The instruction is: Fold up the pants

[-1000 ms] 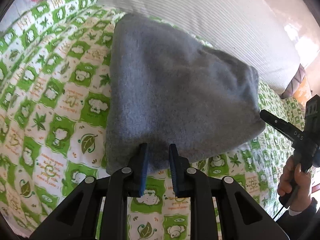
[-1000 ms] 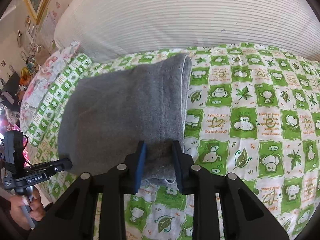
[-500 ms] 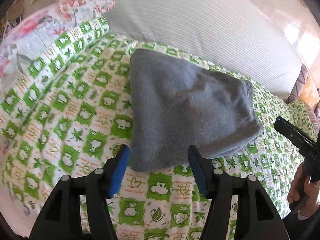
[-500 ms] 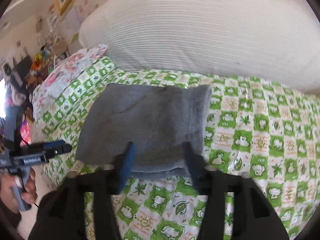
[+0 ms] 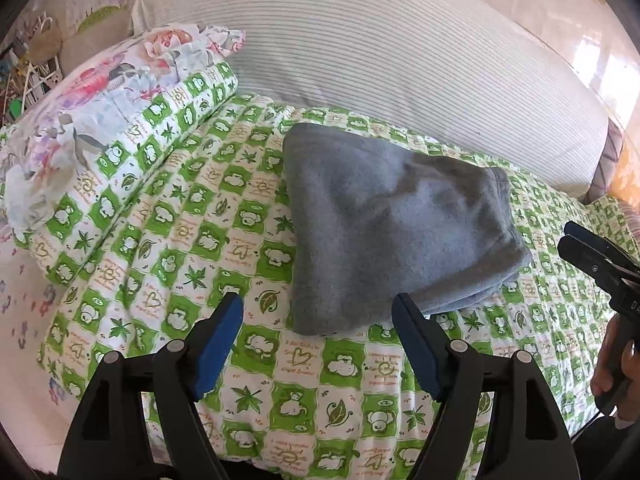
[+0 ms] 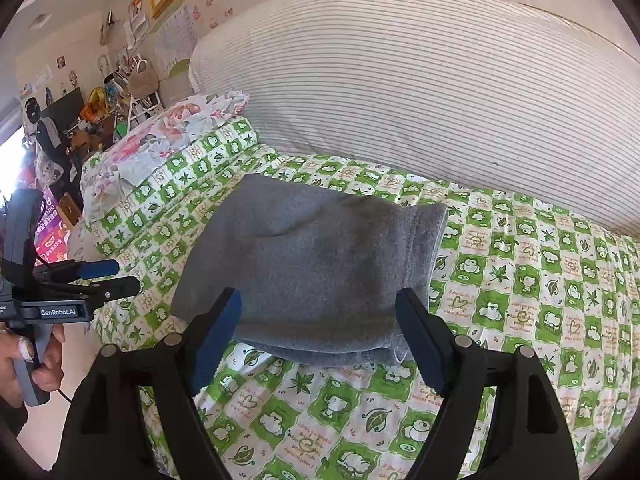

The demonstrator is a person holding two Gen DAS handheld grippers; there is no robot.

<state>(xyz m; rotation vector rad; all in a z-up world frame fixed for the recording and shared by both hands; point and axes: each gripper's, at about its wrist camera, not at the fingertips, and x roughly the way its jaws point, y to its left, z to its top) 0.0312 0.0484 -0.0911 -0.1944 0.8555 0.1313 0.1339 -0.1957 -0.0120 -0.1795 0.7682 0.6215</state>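
On the bed's green quilt [image 5: 280, 364] the pants [image 5: 396, 232] lie as a thick grey bundle, just ahead of both sets of jaws and touching neither. My left gripper [image 5: 318, 344] stands wide open with nothing between its blue pads, the bundle's near corner sitting just beyond the gap. My right gripper [image 6: 318, 340] is spread as wide and also empty, the stacked edges of the fold showing between its fingers. Both look about equally near, I judge. The bundle's long axis runs across my view, from the floral pillow [image 5: 100, 92] side toward the right. I judge the fold finished, so any coming move is only a tidy or a retreat. One readable label: "GenRobot.AI" on the left gripper's body in the right wrist view. Quilt lettering is too small to read.
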